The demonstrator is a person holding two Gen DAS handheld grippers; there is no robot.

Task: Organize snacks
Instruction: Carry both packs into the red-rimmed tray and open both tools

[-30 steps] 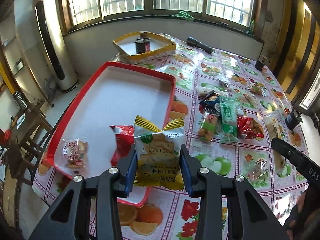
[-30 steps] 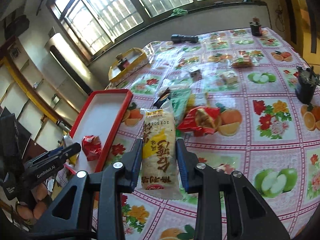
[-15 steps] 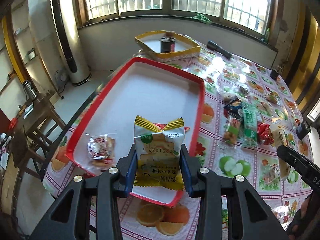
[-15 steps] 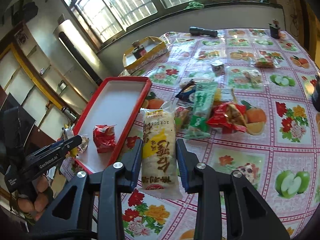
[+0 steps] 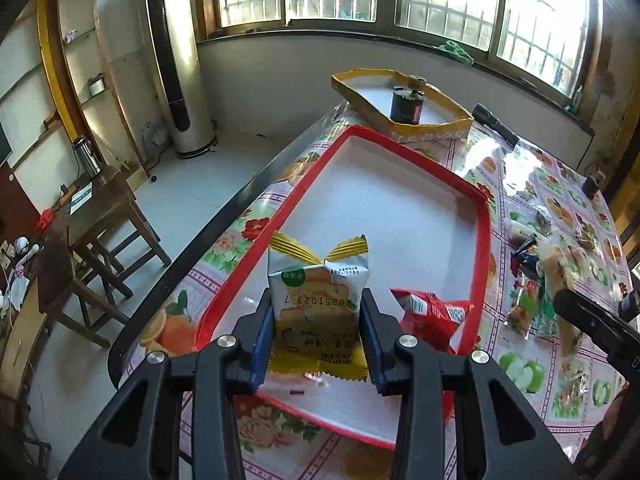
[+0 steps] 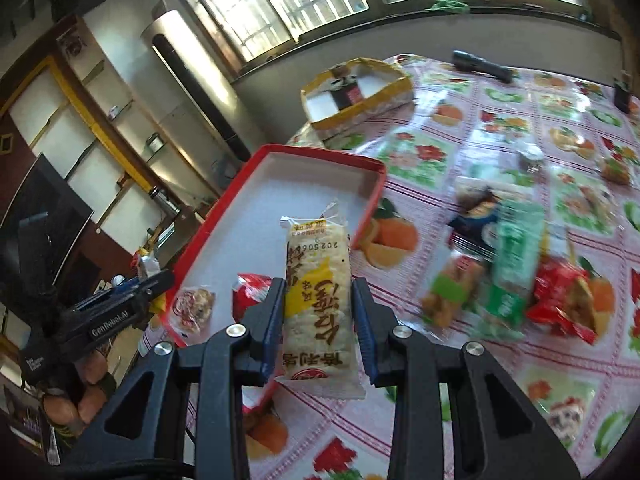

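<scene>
Both claws are clamped on snacks, our left gripper [image 5: 318, 334] pinching a white-and-yellow biscuit packet [image 5: 318, 304] over the red tray [image 5: 485, 224], our right gripper [image 6: 318, 318] a long rice-cracker packet [image 6: 318, 292] above the tray's near rim, so we judge lowering and releasing inside comes next.

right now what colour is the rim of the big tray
Red, around a white inside; the tray shows best in the left wrist view.
</scene>
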